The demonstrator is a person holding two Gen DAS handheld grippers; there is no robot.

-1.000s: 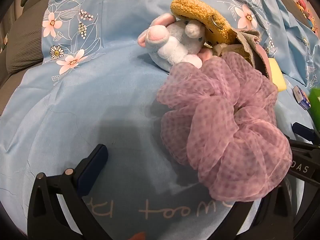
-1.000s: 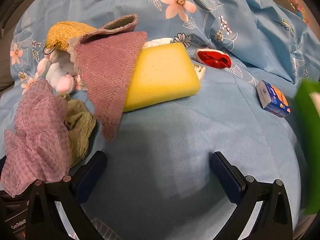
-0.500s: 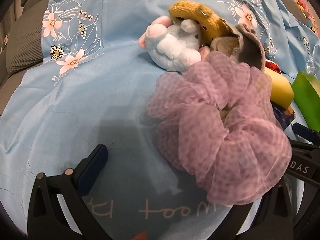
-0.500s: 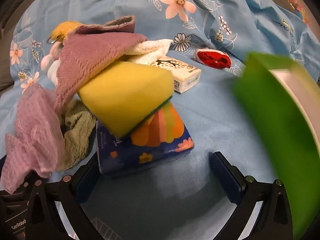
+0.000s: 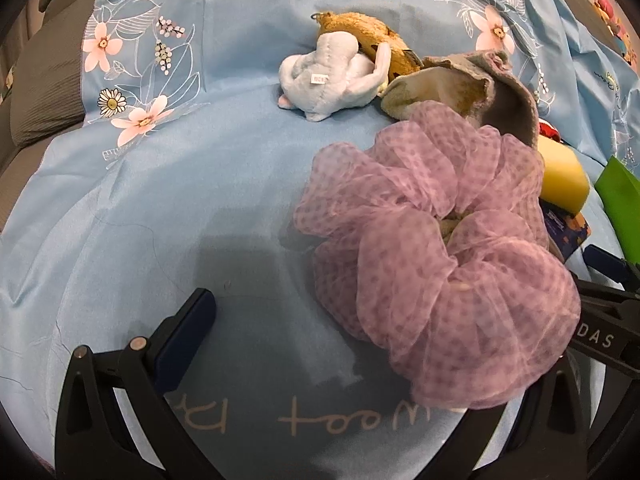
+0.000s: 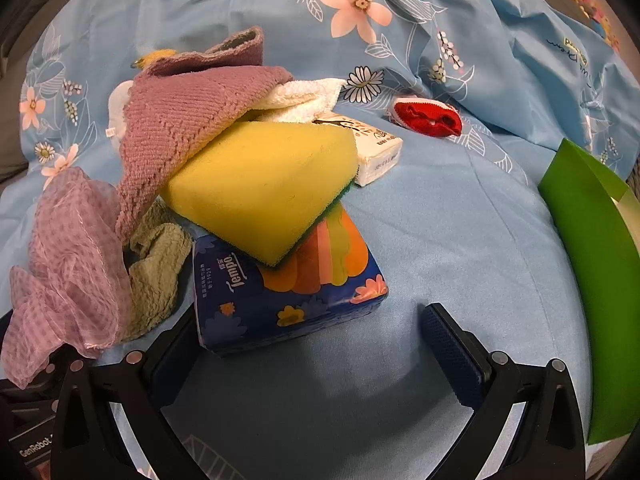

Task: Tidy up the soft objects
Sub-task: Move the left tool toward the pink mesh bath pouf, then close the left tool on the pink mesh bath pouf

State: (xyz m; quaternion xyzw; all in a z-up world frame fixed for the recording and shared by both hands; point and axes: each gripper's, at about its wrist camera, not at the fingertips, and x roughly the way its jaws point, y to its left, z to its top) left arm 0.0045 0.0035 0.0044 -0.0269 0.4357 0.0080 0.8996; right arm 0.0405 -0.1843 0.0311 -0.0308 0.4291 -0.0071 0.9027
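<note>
Both the left gripper [image 5: 340, 344] and right gripper [image 6: 316, 344] gape wide and empty, the right's jaws flanking the Tempo tissue pack [image 6: 288, 296] that props the yellow sponge [image 6: 260, 184], presumably to grasp it.

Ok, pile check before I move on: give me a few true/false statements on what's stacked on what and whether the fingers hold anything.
1. The yellow foam sponge rests on the dark blue Tempo tissue pack. True.
2. The mauve knitted cloth drapes over the sponge. True.
3. The red fabric pouch sits on top of the pile. False: it lies apart on the blue floral sheet.
4. The right gripper clamps the tissue pack. False: its fingers are spread open.
5. The lilac mesh scrunchie lies left of the sponge in the right wrist view. True.
</note>
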